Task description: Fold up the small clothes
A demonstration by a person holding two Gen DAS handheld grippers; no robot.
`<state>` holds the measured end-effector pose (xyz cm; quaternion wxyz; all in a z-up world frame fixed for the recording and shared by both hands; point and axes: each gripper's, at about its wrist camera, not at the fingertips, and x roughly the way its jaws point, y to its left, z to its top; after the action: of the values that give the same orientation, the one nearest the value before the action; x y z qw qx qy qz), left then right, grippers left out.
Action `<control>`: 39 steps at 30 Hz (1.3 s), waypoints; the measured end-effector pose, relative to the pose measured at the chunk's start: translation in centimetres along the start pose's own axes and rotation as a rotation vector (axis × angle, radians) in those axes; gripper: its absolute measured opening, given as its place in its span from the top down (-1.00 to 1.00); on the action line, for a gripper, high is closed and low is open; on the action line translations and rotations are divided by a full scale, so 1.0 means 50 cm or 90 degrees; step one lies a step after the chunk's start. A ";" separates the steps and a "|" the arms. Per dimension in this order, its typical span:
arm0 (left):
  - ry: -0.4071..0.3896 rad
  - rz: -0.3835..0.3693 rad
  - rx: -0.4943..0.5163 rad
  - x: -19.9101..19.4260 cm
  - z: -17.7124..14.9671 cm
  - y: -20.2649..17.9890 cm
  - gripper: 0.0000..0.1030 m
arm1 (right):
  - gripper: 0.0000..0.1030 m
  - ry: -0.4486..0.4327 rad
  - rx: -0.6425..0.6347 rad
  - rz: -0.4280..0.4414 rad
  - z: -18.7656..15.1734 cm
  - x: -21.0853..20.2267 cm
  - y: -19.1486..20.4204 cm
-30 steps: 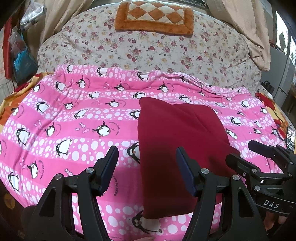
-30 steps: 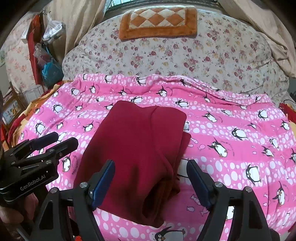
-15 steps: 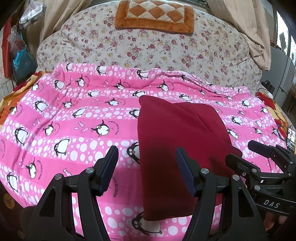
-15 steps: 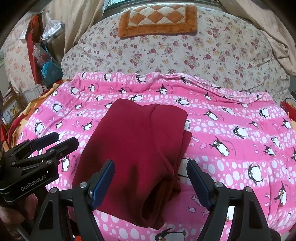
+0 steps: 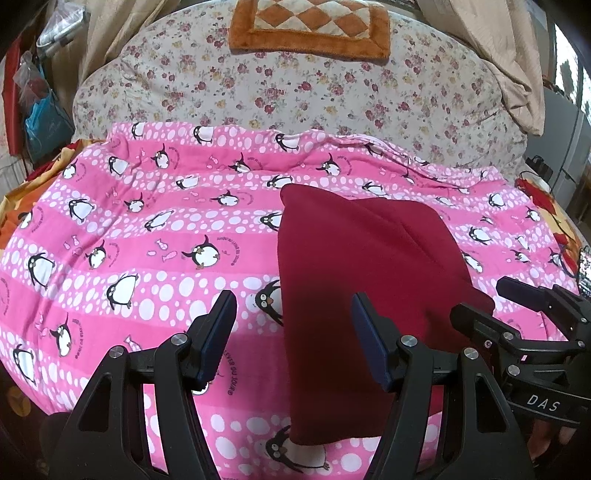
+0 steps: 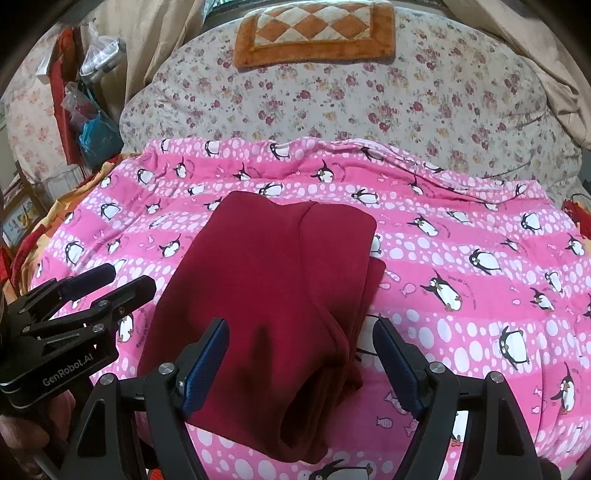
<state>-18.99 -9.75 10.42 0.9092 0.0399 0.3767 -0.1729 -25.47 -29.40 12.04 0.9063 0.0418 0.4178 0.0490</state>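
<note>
- Dark red garment (image 6: 266,295): folded into a thick oblong, lying flat on the pink penguin blanket (image 5: 129,240), layered fold edges stacked along its right side.
- My left tongs (image 5: 293,332): jaws standing wide, nothing between the pads; they hover over the garment's left edge and the blanket beside it.
- My right tongs (image 6: 301,360): jaws wide apart, gripping nothing, poised above the garment's near right corner.
- Floral quilt (image 6: 369,92): bunched behind the blanket.
- Orange checked mat (image 5: 310,26): resting on top of the quilt, well apart from the garment.
</note>
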 end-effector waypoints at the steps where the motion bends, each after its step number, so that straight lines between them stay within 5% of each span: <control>1: 0.001 0.000 -0.001 0.002 0.000 0.002 -0.25 | -0.51 0.002 0.000 0.000 0.000 0.002 -0.001; 39: 0.036 -0.005 -0.010 0.068 0.013 0.014 -0.25 | -0.52 0.040 0.008 0.007 0.016 0.070 0.004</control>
<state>-16.08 -10.20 8.46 0.8978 0.0359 0.4036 -0.1725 -22.63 -28.79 9.95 0.8922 0.0484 0.4460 0.0523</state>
